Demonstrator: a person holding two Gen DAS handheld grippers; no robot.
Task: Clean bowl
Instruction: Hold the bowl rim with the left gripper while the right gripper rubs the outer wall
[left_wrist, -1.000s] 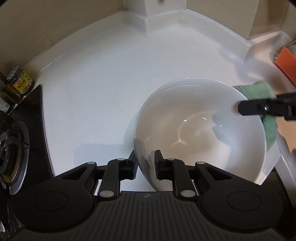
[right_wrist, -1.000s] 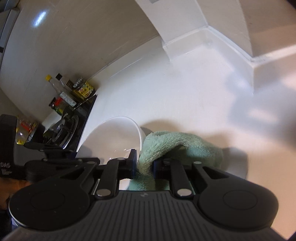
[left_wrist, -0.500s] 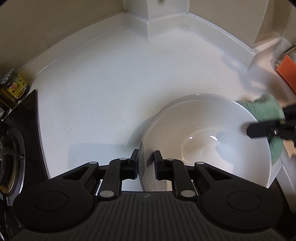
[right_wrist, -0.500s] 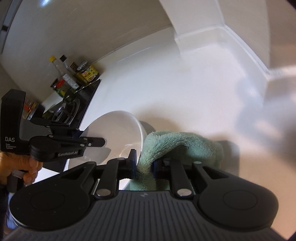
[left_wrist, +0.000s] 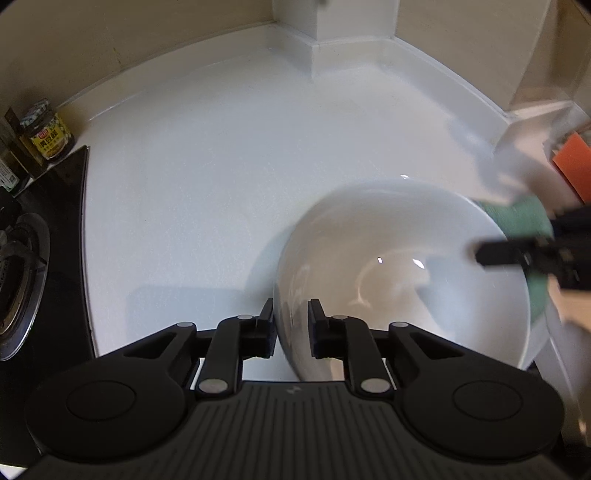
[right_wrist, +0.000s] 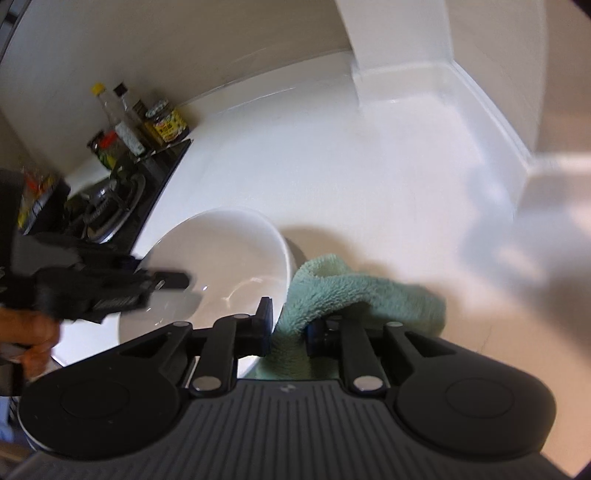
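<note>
A white bowl (left_wrist: 399, 266) is tilted above the white counter. My left gripper (left_wrist: 291, 325) is shut on its near rim. The bowl also shows in the right wrist view (right_wrist: 229, 258), with the left gripper (right_wrist: 166, 281) at its left rim. My right gripper (right_wrist: 289, 325) is shut on a green towel (right_wrist: 351, 291), which lies against the outside of the bowl's right rim. In the left wrist view the towel (left_wrist: 524, 218) shows behind the bowl's far right edge, with the right gripper (left_wrist: 517, 254) over the rim.
A gas hob (left_wrist: 18, 273) is at the left. Sauce jars and bottles (right_wrist: 147, 122) stand behind it by the wall. An orange object (left_wrist: 572, 166) is at the far right. The white counter (left_wrist: 221, 166) runs to a corner wall.
The bowl has dropped lower and nearer in the left view. The right gripper with the towel has stayed along the bowl's right rim; both views are blurred by motion.
</note>
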